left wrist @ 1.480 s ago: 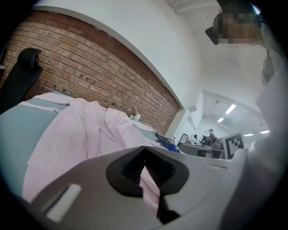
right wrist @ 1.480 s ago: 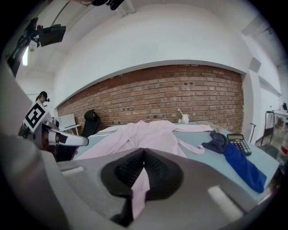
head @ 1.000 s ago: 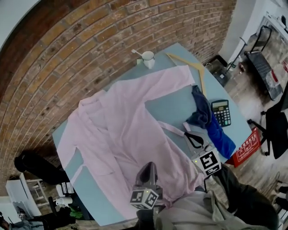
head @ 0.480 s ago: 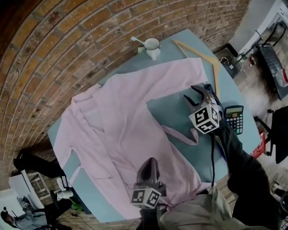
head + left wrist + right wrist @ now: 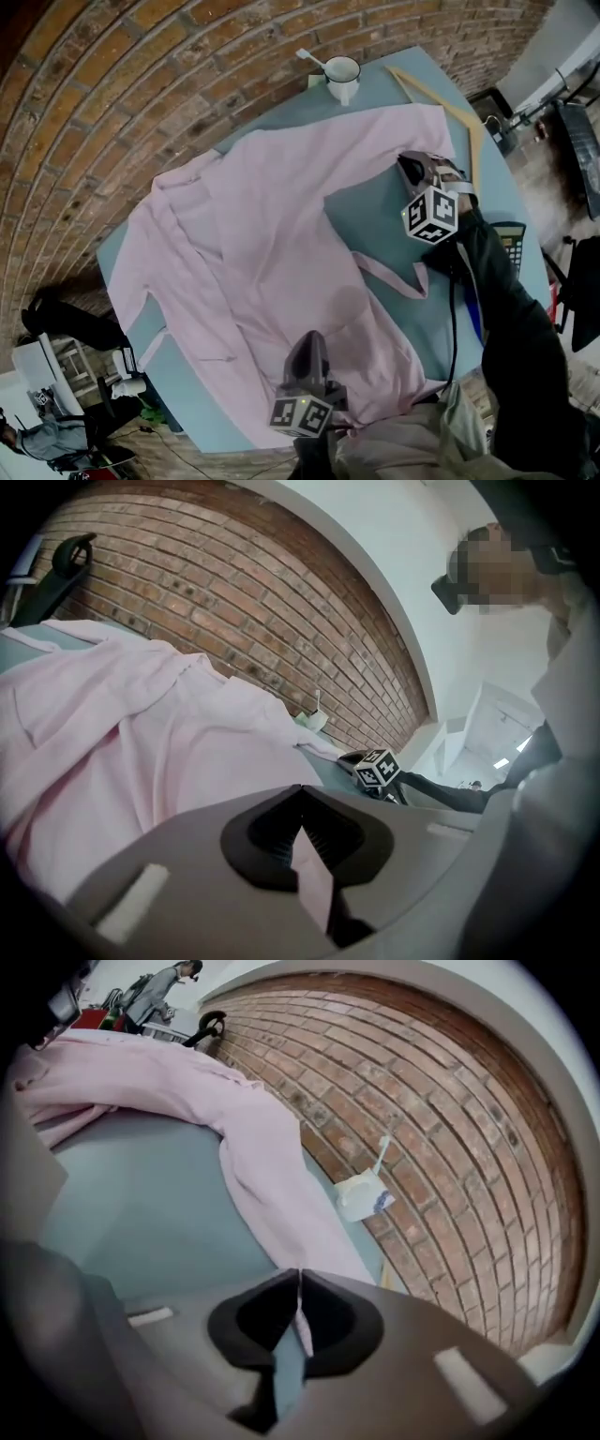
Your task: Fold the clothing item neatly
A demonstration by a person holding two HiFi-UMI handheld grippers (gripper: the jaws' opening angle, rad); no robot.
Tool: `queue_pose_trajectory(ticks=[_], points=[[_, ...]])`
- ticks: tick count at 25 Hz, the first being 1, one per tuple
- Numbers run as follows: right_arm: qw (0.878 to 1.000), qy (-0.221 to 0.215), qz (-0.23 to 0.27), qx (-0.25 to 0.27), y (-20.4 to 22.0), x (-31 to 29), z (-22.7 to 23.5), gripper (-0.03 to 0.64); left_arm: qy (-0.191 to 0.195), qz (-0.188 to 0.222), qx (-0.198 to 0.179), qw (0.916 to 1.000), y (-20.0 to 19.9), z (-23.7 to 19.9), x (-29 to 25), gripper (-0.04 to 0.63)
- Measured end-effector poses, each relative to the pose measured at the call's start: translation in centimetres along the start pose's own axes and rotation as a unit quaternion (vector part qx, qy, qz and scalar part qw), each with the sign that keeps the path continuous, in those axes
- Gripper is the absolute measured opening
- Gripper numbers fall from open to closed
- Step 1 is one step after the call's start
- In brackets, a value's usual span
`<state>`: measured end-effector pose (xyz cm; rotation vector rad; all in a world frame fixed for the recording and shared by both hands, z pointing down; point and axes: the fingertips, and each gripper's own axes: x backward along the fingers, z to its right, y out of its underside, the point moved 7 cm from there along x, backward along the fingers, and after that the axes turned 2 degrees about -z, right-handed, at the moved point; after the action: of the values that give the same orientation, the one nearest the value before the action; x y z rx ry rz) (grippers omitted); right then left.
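A pale pink robe-like garment [image 5: 272, 234] lies spread open on the blue-grey table [image 5: 384, 225]. At the near edge my left gripper [image 5: 309, 344] is shut on the garment's hem. In the left gripper view pink cloth [image 5: 141, 733] is pinched between the jaws of that gripper [image 5: 300, 803]. My right gripper [image 5: 411, 167] sits at the end of the right sleeve, at the far right. Its jaws have just been closing. In the right gripper view the gripper [image 5: 298, 1283] holds a thin edge of the sleeve [image 5: 262, 1157] between its pads.
A white mug [image 5: 342, 73] with a spoon stands at the table's far edge. A wooden hanger [image 5: 459, 112] lies to the right of it. A calculator [image 5: 514, 239] shows behind my right arm. A loose pink tie [image 5: 389, 278] trails off the garment onto the table.
My right gripper has travelled from the table's near right corner up to the sleeve end, opened on the way and shut on the sleeve. The left gripper has barely shifted, still holding the hem.
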<state>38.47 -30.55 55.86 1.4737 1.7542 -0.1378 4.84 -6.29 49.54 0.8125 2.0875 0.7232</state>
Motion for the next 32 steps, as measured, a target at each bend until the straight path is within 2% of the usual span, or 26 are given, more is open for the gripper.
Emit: queue_pose_trajectory(ticks=[2, 4, 7, 10, 12, 15, 17, 18, 19, 20, 21, 23, 25, 26, 28, 29, 30, 32], points=[[1.0, 0.009, -0.013, 0.014, -0.7, 0.8, 0.4, 0.012, 0.008, 0.009, 0.003, 0.9999, -0.2, 0.1, 0.5, 0.008], [0.996, 0.055, -0.016, 0.066, -2.1, 2.7, 1.4, 0.012, 0.017, 0.016, 0.002, 0.9997, -0.5, 0.0, 1.2, 0.008], [0.97, 0.129, -0.028, 0.203, -5.9, 6.3, 2.6, 0.012, 0.037, 0.026, 0.008, 0.9989, -0.6, -0.3, 3.0, 0.008], [0.944, 0.15, -0.029, 0.293, -11.7, 9.6, 2.0, 0.012, 0.059, 0.034, 0.026, 0.9973, -0.4, -1.1, 5.7, 0.008], [0.913, 0.166, -0.022, 0.373, -16.1, 11.8, 0.3, 0.012, 0.069, 0.036, 0.034, 0.9964, -0.4, -1.9, 8.0, 0.008], [0.847, 0.19, -0.021, 0.496, -22.5, 13.4, -3.6, 0.013, 0.076, 0.049, 0.046, 0.9949, -0.8, -3.5, 11.3, 0.008], [0.811, 0.173, -0.026, 0.558, -26.3, 13.7, -7.9, 0.014, 0.073, 0.063, 0.053, 0.994, -1.2, -5.0, 13.3, 0.008], [0.802, 0.157, -0.022, 0.577, -28.2, 13.9, -10.5, 0.014, 0.068, 0.07, 0.056, 0.9936, -1.4, -5.9, 14.2, 0.008], [0.803, 0.137, -0.012, 0.581, -30.1, 14.1, -13.3, 0.015, 0.061, 0.079, 0.06, 0.9932, -1.5, -6.7, 15.1, 0.008], [0.815, 0.113, 0.001, 0.568, -31.9, 14.1, -15.9, 0.017, 0.054, 0.087, 0.065, 0.9926, -1.6, -7.4, 15.8, 0.008], [0.835, 0.089, 0.014, 0.543, -33.3, 14.0, -18.1, 0.021, 0.049, 0.096, 0.069, 0.9918, -1.6, -7.9, 16.4, 0.008], [0.884, 0.041, 0.037, 0.464, -34.8, 13.2, -20.8, 0.047, 0.045, 0.112, 0.072, 0.9901, -1.6, -8.7, 17.5, 0.008], [0.925, 0.001, 0.019, 0.379, -33.9, 12.0, -21.2, 0.079, 0.044, 0.12, 0.072, 0.9892, -1.9, -9.2, 18.5, 0.008], [0.944, -0.017, 0.005, 0.329, -33.2, 11.8, -21.0, 0.081, 0.043, 0.121, 0.074, 0.9889, -2.0, -9.5, 19.0, 0.008], [0.979, -0.07, 0.014, 0.189, -31.7, 13.1, -20.8, 0.081, 0.04, 0.123, 0.087, 0.9878, -1.9, -10.3, 19.9, 0.008], [0.988, -0.098, 0.029, 0.115, -31.1, 14.3, -20.9, 0.081, 0.04, 0.125, 0.095, 0.9868, -1.7, -10.8, 20.1, 0.008], [0.99, -0.121, 0.043, 0.053, -30.5, 15.6, -21.0, 0.081, 0.039, 0.127, 0.103, 0.9857, -1.6, -11.3, 20.4, 0.008], [0.984, -0.158, 0.071, -0.03, -29.8, 18.2, -21.6, 0.081, 0.031, 0.13, 0.109, 0.985, -1.8, -12.5, 20.9, 0.008]])
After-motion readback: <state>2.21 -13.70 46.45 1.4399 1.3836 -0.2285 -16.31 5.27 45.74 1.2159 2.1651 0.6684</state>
